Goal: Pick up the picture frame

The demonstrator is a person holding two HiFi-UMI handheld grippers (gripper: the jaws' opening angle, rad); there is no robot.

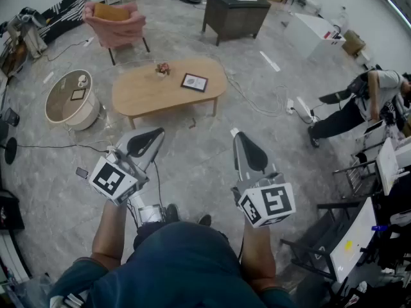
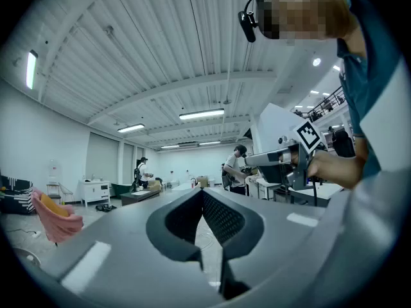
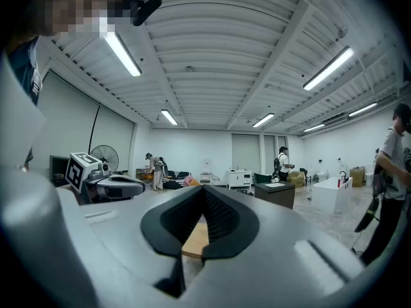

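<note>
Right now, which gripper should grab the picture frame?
Probably the right gripper, though only narrowly. The picture frame lies toward the right end of the table, and the right gripper view shows that table straight ahead between its jaws.

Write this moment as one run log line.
phase: before pickup | left gripper: shut, empty | right gripper: shut, empty | picture frame: lying on table, untouched

Bright, even light fills the room. Long ceiling tubes [image 3: 122, 53] glow white in both gripper views, and pale reflections of them lie on the grey body of the left gripper [image 2: 203, 191]. Beneath the counter [image 1: 148, 95] lies a short, soft shadow; the floor [image 1: 196, 153] around it is pale with faint sheen. All views bulge, bending lines and darkening toward the corners.
</note>
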